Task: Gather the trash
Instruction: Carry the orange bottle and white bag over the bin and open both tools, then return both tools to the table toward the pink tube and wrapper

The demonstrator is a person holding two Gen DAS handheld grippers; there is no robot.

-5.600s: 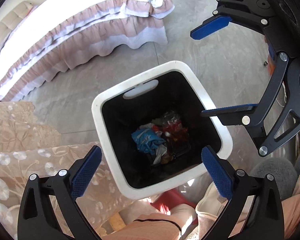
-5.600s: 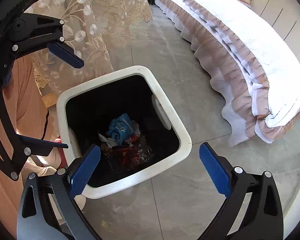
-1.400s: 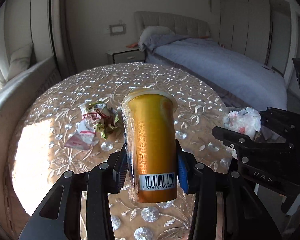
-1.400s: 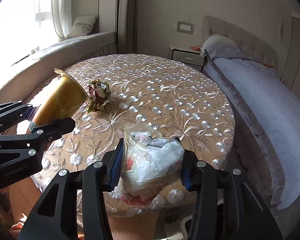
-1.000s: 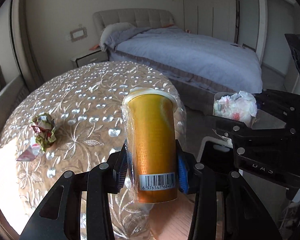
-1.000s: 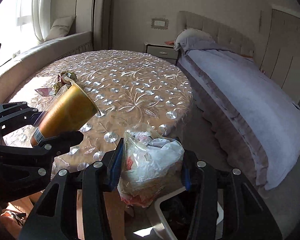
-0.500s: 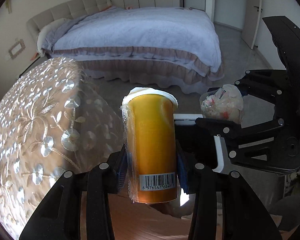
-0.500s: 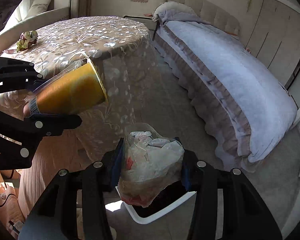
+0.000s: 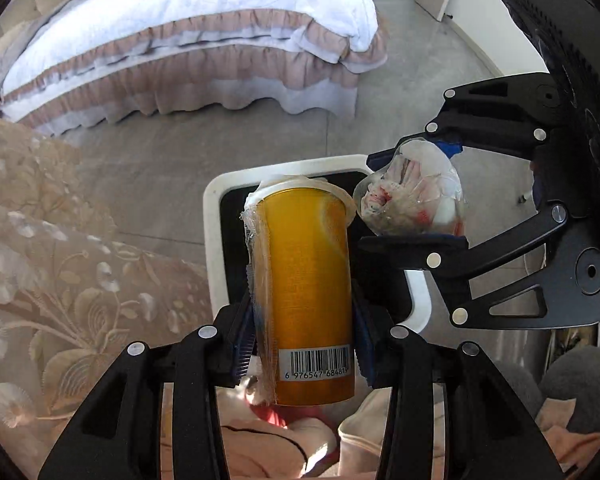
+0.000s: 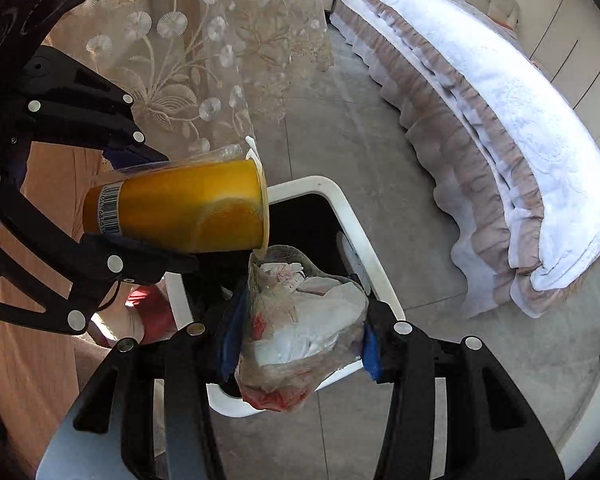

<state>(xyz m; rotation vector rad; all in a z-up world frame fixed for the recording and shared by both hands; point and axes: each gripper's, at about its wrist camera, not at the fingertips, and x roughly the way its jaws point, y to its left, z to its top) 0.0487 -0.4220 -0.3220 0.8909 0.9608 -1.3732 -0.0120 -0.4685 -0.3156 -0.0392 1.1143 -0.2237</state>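
My left gripper [image 9: 304,340] is shut on an orange cup [image 9: 306,288] with a barcode and a torn film lid. It holds the cup above the white-rimmed trash bin [image 9: 212,216]. The cup also shows in the right wrist view [image 10: 188,208], lying sideways over the bin [image 10: 364,248]. My right gripper [image 10: 296,344] is shut on a clear plastic bag of crumpled tissue [image 10: 304,320], held over the bin's opening. The bag shows in the left wrist view [image 9: 412,196], right of the cup. The bin's inside is mostly hidden.
The lace tablecloth [image 9: 60,272] hangs at the left of the bin. A bed with a ruffled skirt [image 10: 500,128] stands across grey floor tiles [image 9: 180,140]. A person's legs and red slipper [image 10: 148,308] are beside the bin.
Both grippers swung from the table down over the trash bin, still holding the cup and the bag. The table top has left view; the bin now lies right beneath them.
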